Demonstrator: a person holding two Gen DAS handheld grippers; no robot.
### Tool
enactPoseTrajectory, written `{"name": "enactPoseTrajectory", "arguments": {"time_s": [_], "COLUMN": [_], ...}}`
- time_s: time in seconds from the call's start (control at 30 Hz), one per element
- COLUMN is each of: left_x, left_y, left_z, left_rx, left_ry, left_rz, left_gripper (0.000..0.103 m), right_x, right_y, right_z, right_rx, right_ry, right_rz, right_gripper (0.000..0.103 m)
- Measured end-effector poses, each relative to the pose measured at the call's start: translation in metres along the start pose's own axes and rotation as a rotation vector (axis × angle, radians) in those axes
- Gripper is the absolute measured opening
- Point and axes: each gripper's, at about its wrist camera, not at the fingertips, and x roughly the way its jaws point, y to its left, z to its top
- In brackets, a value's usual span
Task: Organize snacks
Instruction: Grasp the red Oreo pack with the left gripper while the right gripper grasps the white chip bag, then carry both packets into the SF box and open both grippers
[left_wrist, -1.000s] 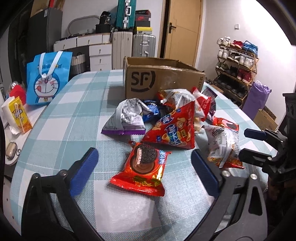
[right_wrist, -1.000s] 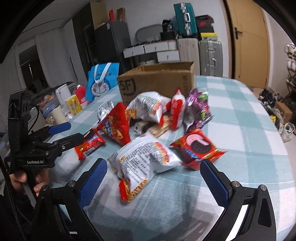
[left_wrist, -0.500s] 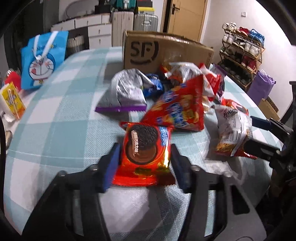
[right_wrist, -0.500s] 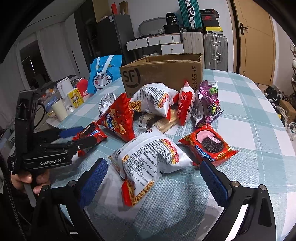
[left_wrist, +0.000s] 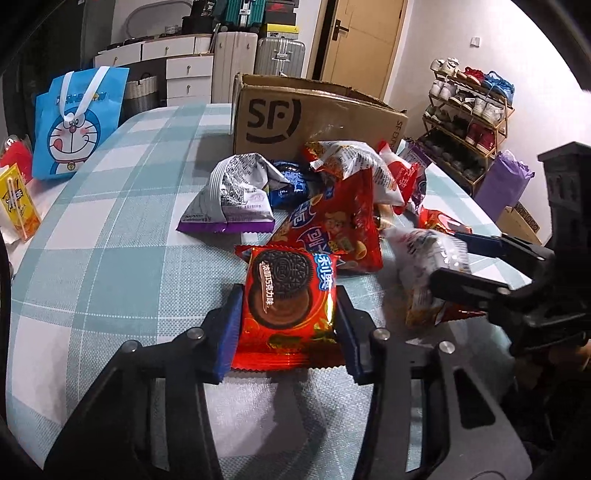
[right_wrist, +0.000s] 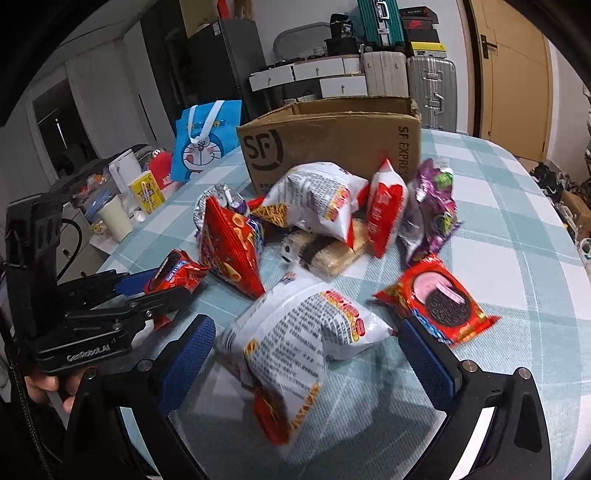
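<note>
A red chocolate Oreo pack (left_wrist: 284, 269) lies on the checked tablecloth (left_wrist: 110, 221). My left gripper (left_wrist: 288, 295) has its jaws closing on it, and both blue pads press the pack's sides; the right wrist view shows this grip (right_wrist: 162, 280) at its left. A white and red snack bag (right_wrist: 306, 332), blurred, lies between the wide-apart fingers of my right gripper (right_wrist: 308, 350), which is open. The left wrist view shows the right gripper (left_wrist: 443, 258) straddling that bag (left_wrist: 424, 251). Behind the snack pile stands an open cardboard SF box (left_wrist: 314, 118).
Several more snack bags are heaped before the box (right_wrist: 332, 140). A strawberry Oreo pack (right_wrist: 439, 299) lies beside my right finger. A blue cartoon bag (left_wrist: 74, 122) and a yellow carton (left_wrist: 16, 206) stand at the table's left. A shoe rack (left_wrist: 469, 110) is beyond the right edge.
My left gripper went from wide open to closed on the chocolate Oreo pack. My right gripper moved forward, so the white bag now sits deeper between its fingers.
</note>
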Motion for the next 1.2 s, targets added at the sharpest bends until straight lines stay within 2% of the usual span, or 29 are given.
{"name": "enactPoseTrajectory", "arguments": {"time_s": [0.17, 0.27, 0.57, 0.63, 0.7, 0.8, 1.0, 1.2], "left_x": [-0.005, -0.008, -0.008, -0.009, -0.011, -0.014, -0.027, -0.038], "left_y": [0.005, 0.008, 0.01, 0.011, 0.01, 0.008, 0.001, -0.006], "left_z": [0.001, 0.0, 0.0, 0.0, 0.001, 0.001, 0.003, 0.009], "left_rx": [-0.026, -0.032, -0.039, -0.038, -0.039, -0.036, -0.024, -0.011], "left_ry": [-0.008, -0.016, -0.016, -0.019, -0.026, -0.037, -0.075, -0.102], "left_rz": [-0.006, -0.004, 0.001, 0.006, 0.006, 0.008, 0.003, -0.004], "left_gripper": [0.043, 0.043, 0.043, 0.043, 0.043, 0.043, 0.043, 0.043], "right_x": [0.008, 0.012, 0.024, 0.029, 0.028, 0.026, 0.01, -0.016], "right_y": [0.01, 0.019, 0.019, 0.019, 0.017, 0.017, 0.014, 0.004], "right_z": [0.006, 0.008, 0.008, 0.004, 0.001, 0.0, -0.003, -0.002], "right_rx": [-0.05, -0.073, -0.03, -0.022, -0.006, 0.0, 0.005, 0.015], "right_ry": [0.014, 0.026, 0.077, 0.098, 0.083, 0.075, 0.011, -0.073], "right_rz": [0.029, 0.004, -0.028, -0.019, 0.011, 0.04, 0.03, 0.036], "right_gripper": [0.096, 0.096, 0.095, 0.092, 0.077, 0.066, 0.056, 0.055]}}
